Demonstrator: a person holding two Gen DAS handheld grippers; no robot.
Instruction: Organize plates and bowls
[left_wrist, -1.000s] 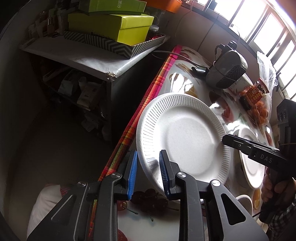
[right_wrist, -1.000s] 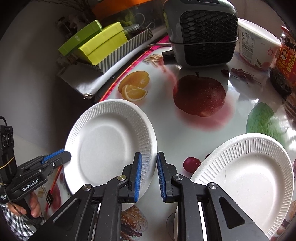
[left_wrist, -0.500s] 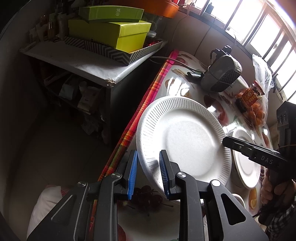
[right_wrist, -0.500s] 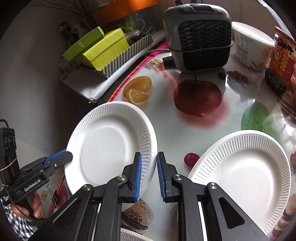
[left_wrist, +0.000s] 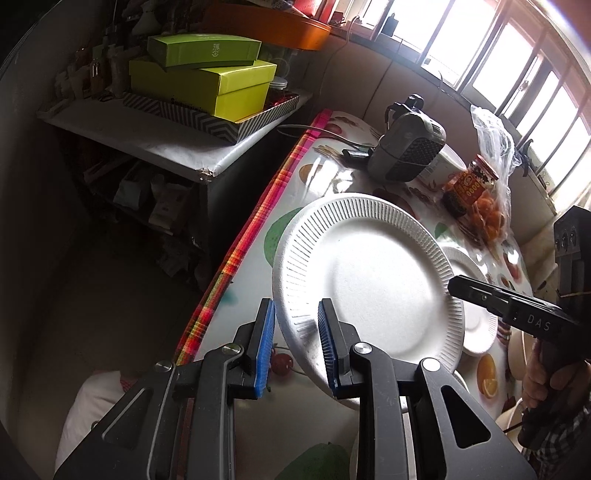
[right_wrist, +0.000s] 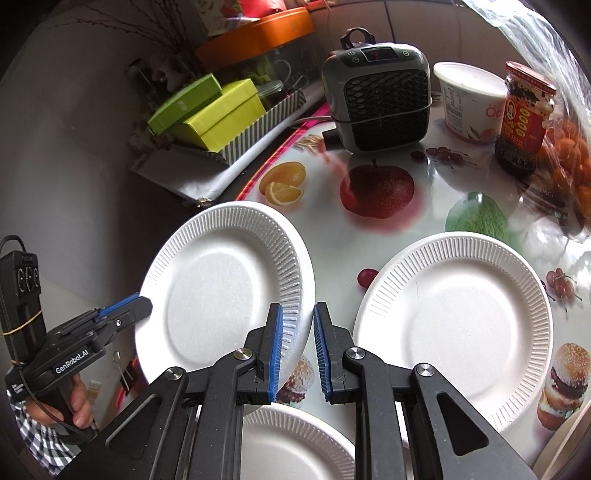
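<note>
Plate position: the held paper plate is well on my side of the grey heater, off the table and partly out past its striped edge.
Left gripper: closed on the plate's rim; in the right wrist view its tips pinch the rim opposite my right grip.
Right gripper: nearly closed, clamping the rim on the side away from the striped edge.
Orientation: eating face up and tilted against the tabletop. It is round, so I see no long axis; the line from grip to grip crosses its middle.
Neighbours: a second plate lies flat on my side of the heater, close beside the held one but apart from it. A third plate lies under my right gripper.
Open room: bare tabletop lies between the heater and both plates. The jar and tub stand level with the heater, well apart from the held plate.
</note>
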